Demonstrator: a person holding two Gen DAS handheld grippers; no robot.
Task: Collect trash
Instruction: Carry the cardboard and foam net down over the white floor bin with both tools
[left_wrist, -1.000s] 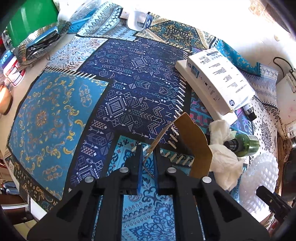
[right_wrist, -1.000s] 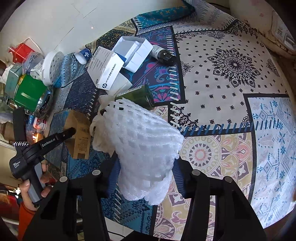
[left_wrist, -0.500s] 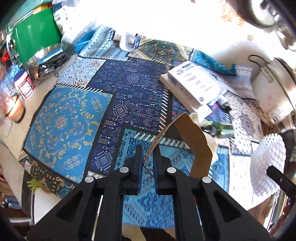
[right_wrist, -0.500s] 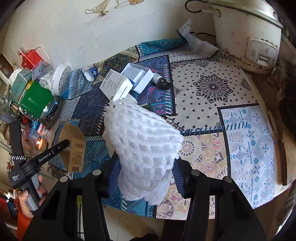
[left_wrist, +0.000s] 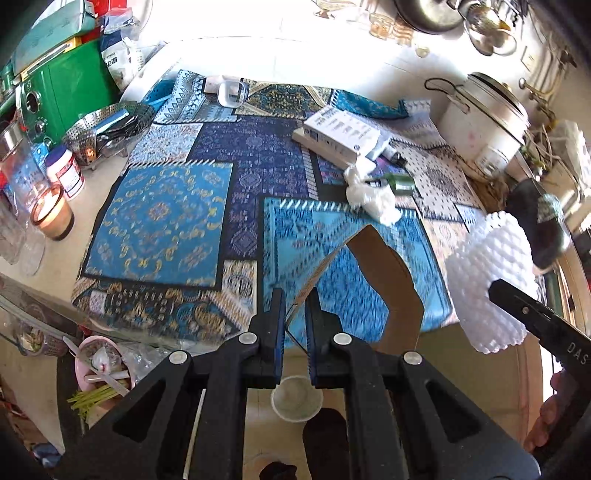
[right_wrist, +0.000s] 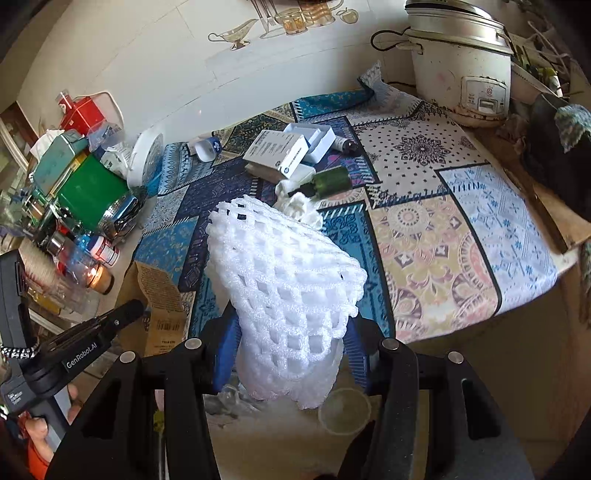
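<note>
While the left hand-held gripper (left_wrist: 294, 314) pinches brown cardboard (left_wrist: 384, 280), the right (right_wrist: 291, 347) clasps white foam netting (right_wrist: 288, 273) (both above the table edge)

Home kitchen: rice cooker (right_wrist: 460, 61), steamer basket (left_wrist: 107, 129), patterned tablecloth (left_wrist: 159, 210).

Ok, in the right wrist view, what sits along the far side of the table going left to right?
Green box → white printed carton → green bottle lying on its side → rice cooker.

One foam net (right_wrist: 288, 280), one cardboard piece (left_wrist: 388, 280), one green bottle (right_wrist: 328, 182).
</note>
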